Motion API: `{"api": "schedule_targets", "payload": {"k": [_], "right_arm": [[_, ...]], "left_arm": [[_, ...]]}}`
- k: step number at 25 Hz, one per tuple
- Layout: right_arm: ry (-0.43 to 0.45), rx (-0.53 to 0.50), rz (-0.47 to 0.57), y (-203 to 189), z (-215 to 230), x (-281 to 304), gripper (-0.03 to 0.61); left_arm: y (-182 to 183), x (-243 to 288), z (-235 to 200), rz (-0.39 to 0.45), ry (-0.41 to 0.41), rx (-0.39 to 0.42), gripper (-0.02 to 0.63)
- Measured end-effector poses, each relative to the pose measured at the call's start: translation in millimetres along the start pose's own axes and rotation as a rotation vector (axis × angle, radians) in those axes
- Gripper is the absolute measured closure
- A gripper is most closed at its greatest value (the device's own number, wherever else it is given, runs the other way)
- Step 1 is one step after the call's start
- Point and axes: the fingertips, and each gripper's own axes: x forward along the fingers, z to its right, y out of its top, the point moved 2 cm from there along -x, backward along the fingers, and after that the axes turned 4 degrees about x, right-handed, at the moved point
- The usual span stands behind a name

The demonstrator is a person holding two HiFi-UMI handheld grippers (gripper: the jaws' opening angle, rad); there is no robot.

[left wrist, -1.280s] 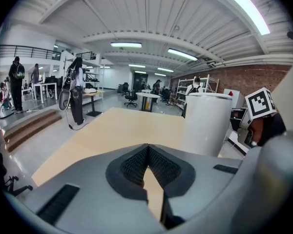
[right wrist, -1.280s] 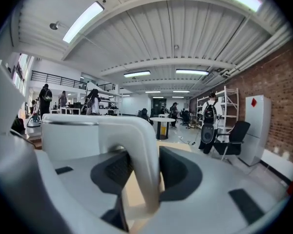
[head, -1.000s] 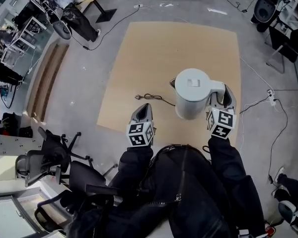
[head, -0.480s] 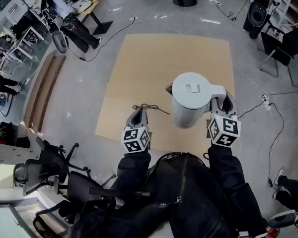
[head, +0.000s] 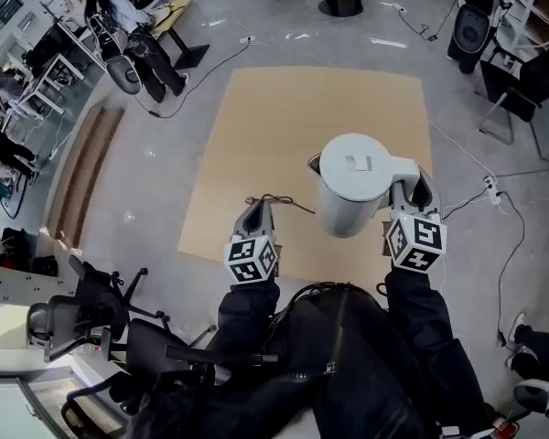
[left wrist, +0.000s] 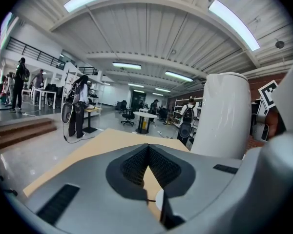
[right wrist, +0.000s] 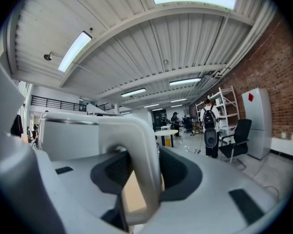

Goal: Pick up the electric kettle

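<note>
Now, far left: black chairs [head: 87, 305] on the grey floor [head: 146, 181], below and left of my sleeve.

My left tool [head: 257, 207]: jaws closed, the ribbed pads meeting at the tip, nothing between them. Its marker cube faces up at me. It hangs over the near edge of the board [head: 284, 117], apart from the kettle, and from its own camera the kettle's white wall stands off to the right.

Cord [head: 279, 199]: thin, dark, lying in a loose loop on the board just ahead of the left tool's tip.

Board: tan sheet, flat on the floor.

Kettle [head: 352, 181]: white, upright, lid on. Its spout [head: 314, 163] points left and its handle [right wrist: 144, 150] points right. It is held off the floor above the board's near right part, between my two tools as I look down.

My right tool [head: 411, 179]: jaws closed on the handle, one dark pad on each side of its upright white bar, standing fairly wide around it. This tool alone carries the kettle.

Far right: a white socket strip [head: 490, 188] with thin cable, on the floor past the board's right edge.
</note>
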Motion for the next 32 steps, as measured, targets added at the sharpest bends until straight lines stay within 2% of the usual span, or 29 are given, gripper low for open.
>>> {"api": "schedule_targets", "payload": {"k": [13,32], "right_arm": [[-0.013,-0.009,0.034,5.5,2.5,-10.4,0.425],[-0.014,-0.025,0.046,10.5,3.1,-15.3,0.425]], "left_arm": [[5.1,-7.1,3.7,0.023,-0.004,0.014,0.614],[4.9,-3.5,15.5,0.014,-0.033,0.035,0.614]]}}
